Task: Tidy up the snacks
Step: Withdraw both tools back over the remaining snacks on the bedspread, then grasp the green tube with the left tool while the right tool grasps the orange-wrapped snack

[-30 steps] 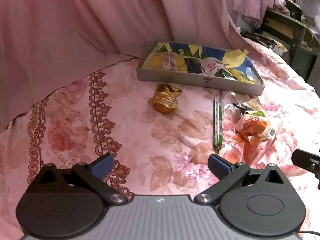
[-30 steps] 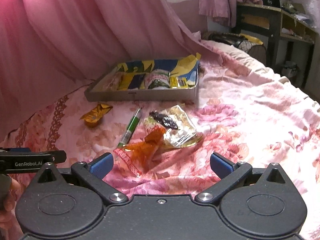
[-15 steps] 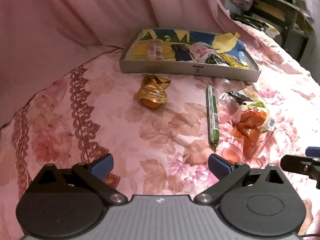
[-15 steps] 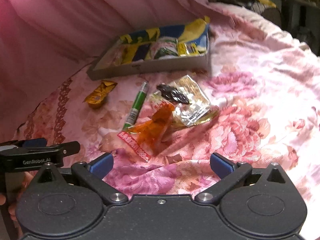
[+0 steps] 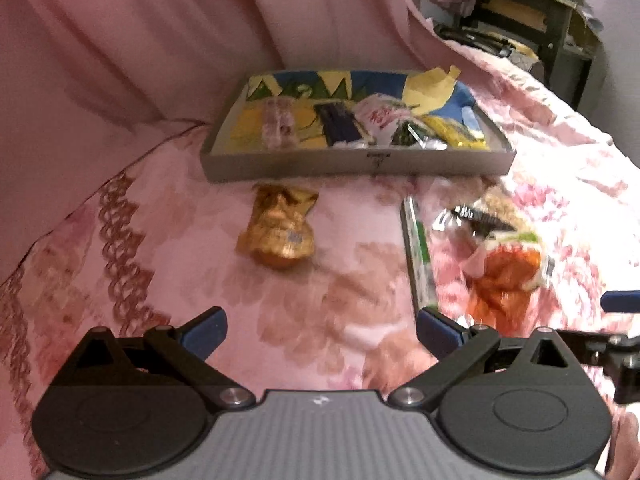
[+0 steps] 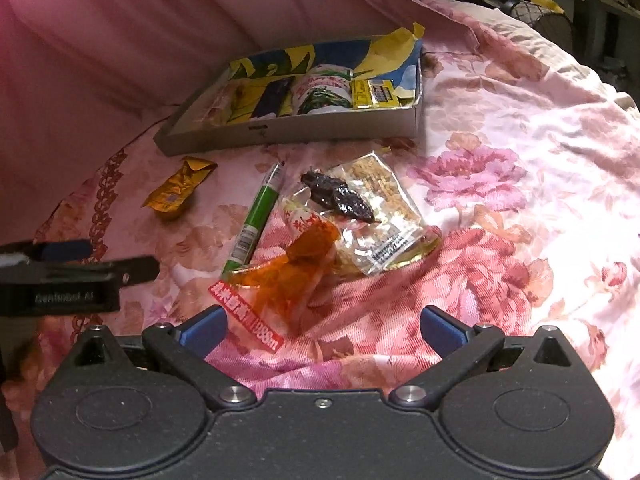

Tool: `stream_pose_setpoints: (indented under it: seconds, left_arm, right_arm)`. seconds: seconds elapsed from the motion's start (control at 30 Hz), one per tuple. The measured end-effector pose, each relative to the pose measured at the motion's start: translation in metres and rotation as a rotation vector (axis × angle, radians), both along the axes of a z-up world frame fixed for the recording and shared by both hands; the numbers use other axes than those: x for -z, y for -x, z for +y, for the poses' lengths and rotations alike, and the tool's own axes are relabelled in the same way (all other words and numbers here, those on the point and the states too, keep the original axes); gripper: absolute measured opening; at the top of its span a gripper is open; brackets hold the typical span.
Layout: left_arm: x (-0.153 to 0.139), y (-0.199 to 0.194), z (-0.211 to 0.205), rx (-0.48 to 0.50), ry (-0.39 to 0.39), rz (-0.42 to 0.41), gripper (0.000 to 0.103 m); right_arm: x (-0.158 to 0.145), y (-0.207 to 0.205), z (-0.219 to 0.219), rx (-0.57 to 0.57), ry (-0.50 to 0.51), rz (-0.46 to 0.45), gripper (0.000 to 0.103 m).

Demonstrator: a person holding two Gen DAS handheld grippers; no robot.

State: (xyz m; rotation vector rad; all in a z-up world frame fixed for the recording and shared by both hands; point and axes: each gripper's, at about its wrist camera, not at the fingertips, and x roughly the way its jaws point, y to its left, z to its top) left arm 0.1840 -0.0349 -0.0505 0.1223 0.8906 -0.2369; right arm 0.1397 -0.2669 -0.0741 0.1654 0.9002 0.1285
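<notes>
**Across the pink bedspread, loose snacks in front of the box**

On the flowered bedspread [image 6: 500, 128], a soft, rumpled cloth, I see a shallow grey cardboard box [image 6: 288, 132] lined with torn blue and yellow paper. It already holds several packets side by side: a pale wrapped bar, a dark flat packet, a white and green pouch and a yellow pack.

Just in front of the box lie the loose snacks. A crinkled gold foil packet [image 5: 278, 226] sits alone toward the left. A long thin green stick [image 6: 256, 220] lies at a slant beside a heap of three things that touch one another: a glossy orange wrapper [image 6: 296, 276] with a red printed strip, a clear crackly bag [image 6: 380, 220] of tan pieces, and a dark wrinkled piece [image 6: 336, 198] lying on top of that bag.

My left gripper [image 5: 320, 330] hovers low over the cloth, its blue-tipped fingers spread wide with nothing between them, aimed between the gold packet and the stick. My right gripper [image 6: 322, 326] is likewise released and bare, held low with the orange wrapper's near end just between its fingertips [image 6: 204, 328]. Both point toward the box.
</notes>
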Motion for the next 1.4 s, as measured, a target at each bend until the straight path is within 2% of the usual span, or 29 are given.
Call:
stream_pose_setpoints:
  seconds: [0.2,0.47,0.53,0.8,0.97,1.0,1.2,1.33,1.4]
  left_arm:
    - [0.008,-0.019,-0.015,0.076,0.039,-0.022,0.103]
    - [0.021,-0.035,-0.04,0.196,0.009,-0.044,0.102]
    - [0.025,-0.037,-0.043,0.221,0.019,-0.042,0.1]
    - [0.037,-0.046,-0.048,0.285,0.079,0.014,0.073]
    - [0.046,-0.055,-0.049,0.289,0.113,0.071,0.047]
    - [0.048,-0.057,-0.05,0.284,0.109,0.078,0.046]
    - [0.052,-0.061,-0.052,0.277,0.096,0.086,0.04]
    - [0.05,-0.061,-0.052,0.275,0.071,0.092,0.022]
    - [0.049,-0.061,-0.05,0.263,0.075,0.104,0.019]
  right_arm:
    - [0.002,-0.004,0.004,-0.002,0.024,-0.051,0.097]
    - [0.014,-0.014,0.014,-0.013,0.032,-0.03,0.096]
    - [0.017,-0.017,0.017,-0.021,0.031,-0.027,0.091]
    - [0.025,-0.028,0.028,-0.03,0.009,-0.024,0.07]
    - [0.026,-0.031,0.029,-0.026,-0.015,-0.026,0.056]
    - [0.027,-0.032,0.029,-0.029,-0.018,-0.024,0.054]
    - [0.033,-0.042,0.03,-0.012,-0.018,-0.007,0.054]
    - [0.041,-0.05,0.026,-0.005,-0.07,0.029,0.048]
    - [0.043,-0.051,0.024,0.004,-0.088,0.034,0.049]
